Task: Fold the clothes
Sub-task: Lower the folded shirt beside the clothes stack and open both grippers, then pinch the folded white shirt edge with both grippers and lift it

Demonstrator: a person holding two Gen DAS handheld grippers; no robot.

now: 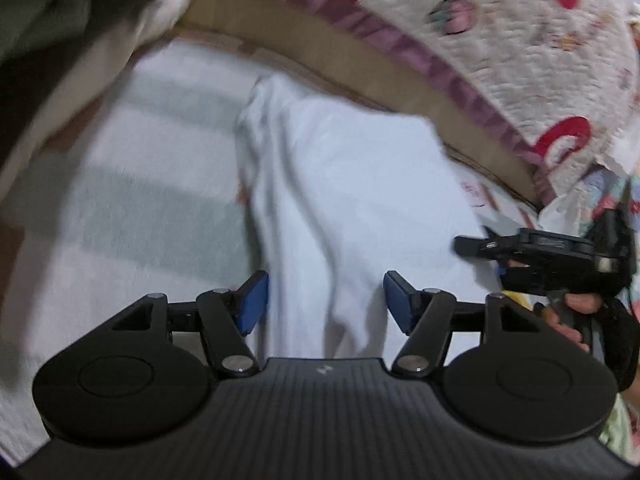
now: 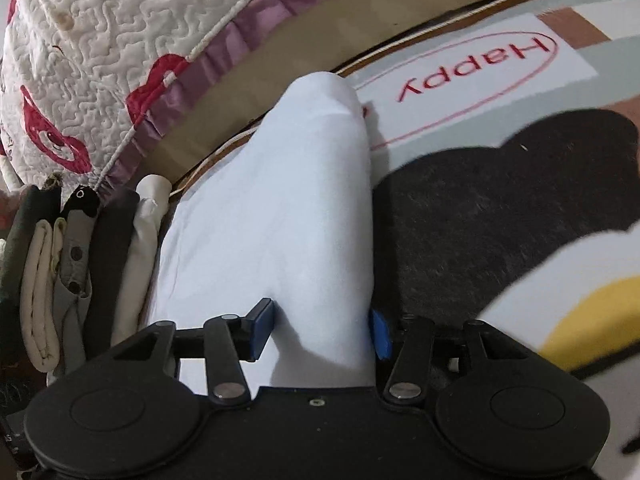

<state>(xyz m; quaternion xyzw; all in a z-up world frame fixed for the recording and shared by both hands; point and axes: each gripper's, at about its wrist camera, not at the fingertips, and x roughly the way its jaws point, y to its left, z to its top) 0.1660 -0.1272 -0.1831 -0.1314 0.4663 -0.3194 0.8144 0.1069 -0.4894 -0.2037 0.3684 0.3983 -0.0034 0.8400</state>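
Tongs on both sides stood apart: the left gripper (image 1: 324, 300) wide, pads clear of the white garment (image 1: 344, 200) between them; the right gripper (image 2: 320, 328) narrower, straddling a raised fold, and contact there could not be confirmed. Judged: both were placed to release or re-grip an edge during folding. The garment lay lengthwise on a printed mat (image 2: 480, 64). Folded clothes (image 2: 60, 272) stood stacked at near left. Beyond lay a quilted cover (image 2: 100, 60).
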